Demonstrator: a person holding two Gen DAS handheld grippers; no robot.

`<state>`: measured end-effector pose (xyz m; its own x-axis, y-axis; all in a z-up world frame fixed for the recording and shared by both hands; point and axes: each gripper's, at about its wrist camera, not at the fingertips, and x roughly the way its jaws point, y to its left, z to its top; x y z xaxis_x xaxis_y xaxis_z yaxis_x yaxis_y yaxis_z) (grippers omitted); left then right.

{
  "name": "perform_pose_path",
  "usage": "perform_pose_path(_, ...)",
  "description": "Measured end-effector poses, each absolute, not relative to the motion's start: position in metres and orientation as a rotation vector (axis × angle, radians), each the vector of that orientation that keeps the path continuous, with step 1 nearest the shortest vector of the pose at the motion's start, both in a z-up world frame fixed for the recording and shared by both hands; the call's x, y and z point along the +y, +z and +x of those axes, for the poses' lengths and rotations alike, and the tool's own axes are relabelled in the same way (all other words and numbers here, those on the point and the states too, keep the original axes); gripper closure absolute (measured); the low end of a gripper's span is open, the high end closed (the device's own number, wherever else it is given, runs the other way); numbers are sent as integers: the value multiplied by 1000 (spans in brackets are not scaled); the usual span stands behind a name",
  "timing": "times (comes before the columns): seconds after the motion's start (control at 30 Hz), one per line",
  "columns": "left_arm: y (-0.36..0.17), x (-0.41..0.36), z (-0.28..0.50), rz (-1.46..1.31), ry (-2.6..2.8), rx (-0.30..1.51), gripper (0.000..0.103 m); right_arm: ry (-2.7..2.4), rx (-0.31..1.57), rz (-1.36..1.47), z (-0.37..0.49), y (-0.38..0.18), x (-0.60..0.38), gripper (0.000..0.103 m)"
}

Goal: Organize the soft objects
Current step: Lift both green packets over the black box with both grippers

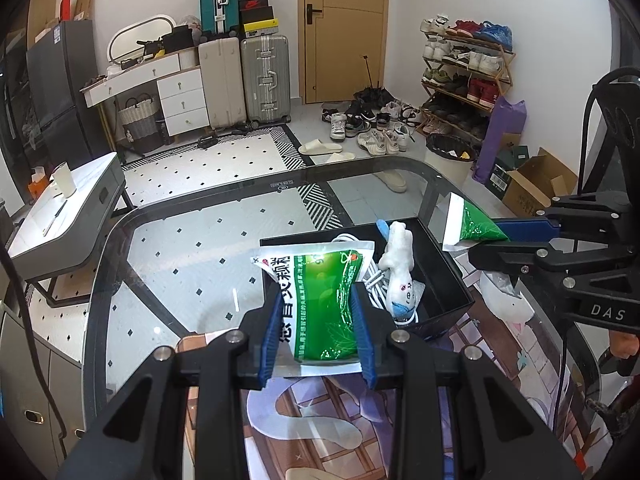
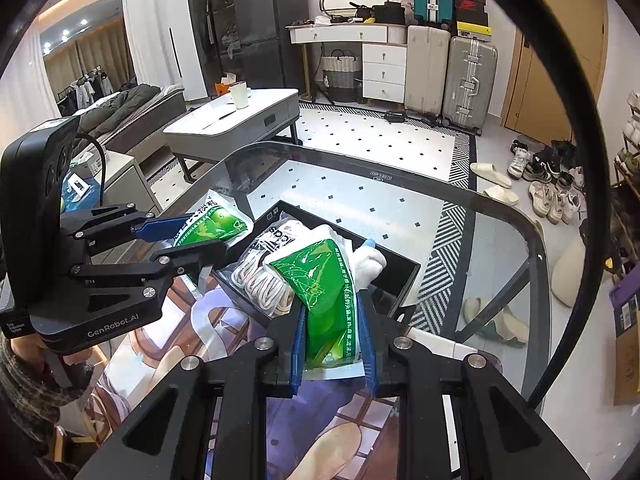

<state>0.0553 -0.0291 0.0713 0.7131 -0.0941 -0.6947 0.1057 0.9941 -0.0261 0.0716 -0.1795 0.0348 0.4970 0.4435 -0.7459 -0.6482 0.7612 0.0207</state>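
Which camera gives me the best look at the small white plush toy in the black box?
The left wrist view. There the small white plush toy hangs head-down inside the black box, with its face and blue tip visible. In the right wrist view the green sachet held by the right gripper hides most of the toy.

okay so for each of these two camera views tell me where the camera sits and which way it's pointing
Left wrist view: sits on the left tongs, looking along them at their green sachet by the black box; right tongs enter from the right.
Right wrist view: sits on the right tongs, facing their own green sachet over the box; left tongs and a hand show at left.
Shared: black box, white plush toy, glass table, suitcases.
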Motion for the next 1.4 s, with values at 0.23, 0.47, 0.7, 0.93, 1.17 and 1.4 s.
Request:
perform_pose_path(0.23,73,-29,69,6,-111,774,72,685,813,-274,80,32,-177,80)
perform_pose_path(0.47,72,-25,75,6,-118,773,72,683,819,-265,93,32,-177,80)
perform_pose_path(0.7,71,-29,90,12,-128,772,72,679,823,-259,105,32,-174,80)
perform_pose_path(0.93,66,-29,100,1,-134,776,72,693,835,-261,114,26,-167,80)
perform_pose_path(1.17,57,-29,111,2,-138,791,72,702,858,-255,126,16,-161,80)
perform_pose_path(1.4,46,-32,120,4,-146,814,72,708,888,-252,137,4,-155,80)
